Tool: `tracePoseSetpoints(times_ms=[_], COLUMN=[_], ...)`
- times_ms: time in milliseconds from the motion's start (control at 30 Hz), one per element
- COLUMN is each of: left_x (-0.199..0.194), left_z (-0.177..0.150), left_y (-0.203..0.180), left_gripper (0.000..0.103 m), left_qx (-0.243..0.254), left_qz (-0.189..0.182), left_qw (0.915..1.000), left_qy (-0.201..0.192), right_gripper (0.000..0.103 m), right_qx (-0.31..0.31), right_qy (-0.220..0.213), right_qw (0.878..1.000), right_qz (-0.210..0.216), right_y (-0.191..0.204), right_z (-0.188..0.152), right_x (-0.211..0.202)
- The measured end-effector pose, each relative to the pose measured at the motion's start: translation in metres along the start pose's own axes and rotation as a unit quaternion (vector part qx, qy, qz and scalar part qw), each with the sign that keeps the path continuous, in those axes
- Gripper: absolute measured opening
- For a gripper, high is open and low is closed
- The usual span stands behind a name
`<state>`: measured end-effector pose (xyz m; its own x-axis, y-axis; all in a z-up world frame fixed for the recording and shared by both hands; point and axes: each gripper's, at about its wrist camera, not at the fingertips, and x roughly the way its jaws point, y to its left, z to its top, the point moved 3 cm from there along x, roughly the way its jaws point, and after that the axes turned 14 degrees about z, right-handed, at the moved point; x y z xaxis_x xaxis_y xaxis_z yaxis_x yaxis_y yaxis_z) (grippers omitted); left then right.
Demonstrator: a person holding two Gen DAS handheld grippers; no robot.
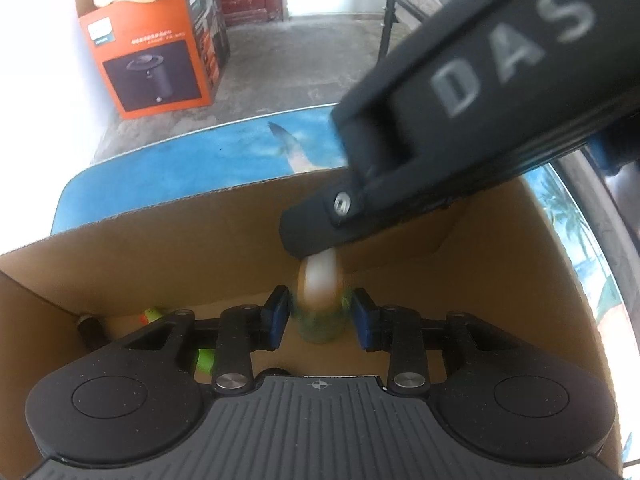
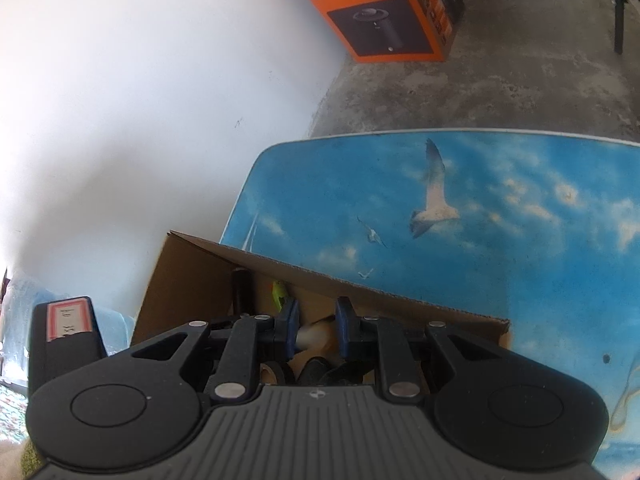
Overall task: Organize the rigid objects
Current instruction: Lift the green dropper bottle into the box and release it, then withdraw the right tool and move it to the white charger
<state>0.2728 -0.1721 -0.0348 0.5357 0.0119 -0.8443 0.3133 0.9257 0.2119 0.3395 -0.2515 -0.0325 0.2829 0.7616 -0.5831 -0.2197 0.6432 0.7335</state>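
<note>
An open cardboard box [image 1: 160,256] sits on a blue table printed with sky and gulls [image 1: 200,160]. In the left wrist view my left gripper [image 1: 320,322] is over the box, its blue pads either side of a small greenish bottle with a white cap [image 1: 320,324], a narrow gap showing on each side. The bottle is blurred. My right gripper reaches in from the upper right, its fingertip [image 1: 316,236] just above the cap. In the right wrist view my right gripper [image 2: 317,330] has a white and tan object [image 2: 314,336] between its pads inside the box [image 2: 192,272].
Inside the box lie a neon green and orange item [image 1: 206,360], a dark cylinder [image 1: 90,330] and black rolls [image 2: 276,374]. An orange Philips carton [image 1: 152,48] stands on the concrete floor by the white wall. A dark table frame [image 1: 394,20] stands at the far right.
</note>
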Motion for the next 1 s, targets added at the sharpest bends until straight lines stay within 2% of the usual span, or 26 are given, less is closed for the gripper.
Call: tracePoseSetpoints(times_ms=[133, 267, 367, 533, 567, 600, 667, 833, 1000], left_x=[-0.007, -0.022, -0.043, -0.089, -0.099, -0.110, -0.131, -0.174, -0.187], left_z=[-0.004, -0.008, -0.013, -0.029, -0.034, -0.039, -0.049, -0.085, -0.119], left_y=[-0.001, 0.003, 0.012, 0.028, 0.032, 0.037, 0.043, 0.072, 0.095], left_gripper=[0.040, 0.053, 0.065, 0.071, 0.073, 0.074, 0.075, 0.080, 0.081], left_qx=[0.008, 0.010, 0.002, -0.012, -0.017, -0.023, -0.035, -0.069, -0.087], left_qz=[0.002, -0.001, -0.006, -0.013, -0.016, -0.019, -0.026, -0.038, -0.036], left_qw=[0.9999, 0.9996, 0.9990, 0.9966, 0.9960, 0.9953, 0.9941, 0.9916, 0.9927], left_qy=[-0.009, -0.025, -0.044, -0.080, -0.087, -0.093, -0.099, -0.103, -0.075], right_gripper=[0.023, 0.024, 0.024, 0.026, 0.031, 0.041, 0.051, 0.051, 0.051], right_qx=[0.006, 0.013, 0.010, 0.012, 0.015, 0.018, 0.023, 0.044, 0.103], right_qy=[-0.001, -0.018, -0.044, -0.096, -0.106, -0.116, -0.133, -0.150, -0.146], right_qw=[1.000, 1.000, 0.999, 0.995, 0.994, 0.993, 0.991, 0.987, 0.983], right_qz=[-0.013, -0.013, -0.015, -0.019, -0.018, -0.018, -0.019, -0.034, -0.035], right_y=[-0.002, 0.002, 0.014, 0.041, 0.047, 0.053, 0.066, 0.089, 0.101], right_z=[-0.005, -0.007, -0.011, -0.033, -0.041, -0.050, -0.069, -0.125, -0.181], right_x=[-0.003, -0.014, -0.031, -0.070, -0.077, -0.086, -0.102, -0.126, -0.123])
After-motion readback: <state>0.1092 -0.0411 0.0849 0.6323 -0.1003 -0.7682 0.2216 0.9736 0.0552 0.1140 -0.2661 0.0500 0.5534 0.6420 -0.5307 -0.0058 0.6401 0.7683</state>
